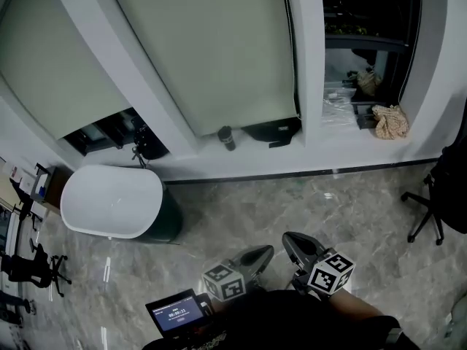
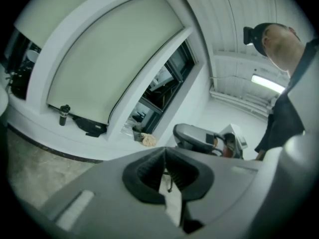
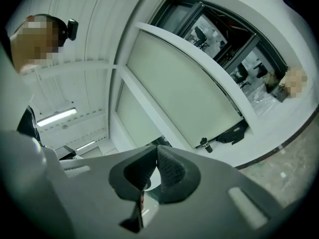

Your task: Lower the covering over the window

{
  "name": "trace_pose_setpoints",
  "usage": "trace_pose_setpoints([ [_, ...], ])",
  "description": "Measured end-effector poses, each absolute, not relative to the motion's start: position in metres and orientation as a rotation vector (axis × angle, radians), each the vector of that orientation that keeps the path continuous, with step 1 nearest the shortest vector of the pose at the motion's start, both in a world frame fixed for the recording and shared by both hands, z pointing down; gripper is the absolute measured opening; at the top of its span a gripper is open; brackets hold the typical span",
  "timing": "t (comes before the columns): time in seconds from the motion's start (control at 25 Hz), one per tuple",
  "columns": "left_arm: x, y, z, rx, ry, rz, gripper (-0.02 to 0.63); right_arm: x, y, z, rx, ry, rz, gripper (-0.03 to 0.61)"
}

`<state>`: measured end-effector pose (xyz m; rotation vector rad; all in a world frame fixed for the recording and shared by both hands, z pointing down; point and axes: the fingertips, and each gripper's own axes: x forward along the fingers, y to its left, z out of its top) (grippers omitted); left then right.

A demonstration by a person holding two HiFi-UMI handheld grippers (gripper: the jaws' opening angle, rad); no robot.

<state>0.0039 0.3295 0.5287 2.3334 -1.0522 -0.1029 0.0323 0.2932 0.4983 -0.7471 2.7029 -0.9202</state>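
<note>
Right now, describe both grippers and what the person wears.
The left gripper and right gripper are smooth grey moulded shells that taper to rounded tips. Inside each sit black ribbed pads. The left cube and right cube are white, printed with black square markers. The person wears a black top.

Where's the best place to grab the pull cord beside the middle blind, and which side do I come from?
Probably the cord on its lower stretch, just above the sill. It hangs thin and straight between the middle blind and the white pillar, so come straight in from the room side, the right tongs spread either side of it, then pinch.
</note>
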Motion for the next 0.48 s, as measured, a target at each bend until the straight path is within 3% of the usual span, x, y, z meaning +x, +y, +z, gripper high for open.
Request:
trace_pose_setpoints([
  [0.48, -0.068, 0.313, 0.508, 2.298, -1.107, -0.133, -0.003, -0.017, 0.307, 0.499, -0.892, 2.709, -0.882, 0.008],
])
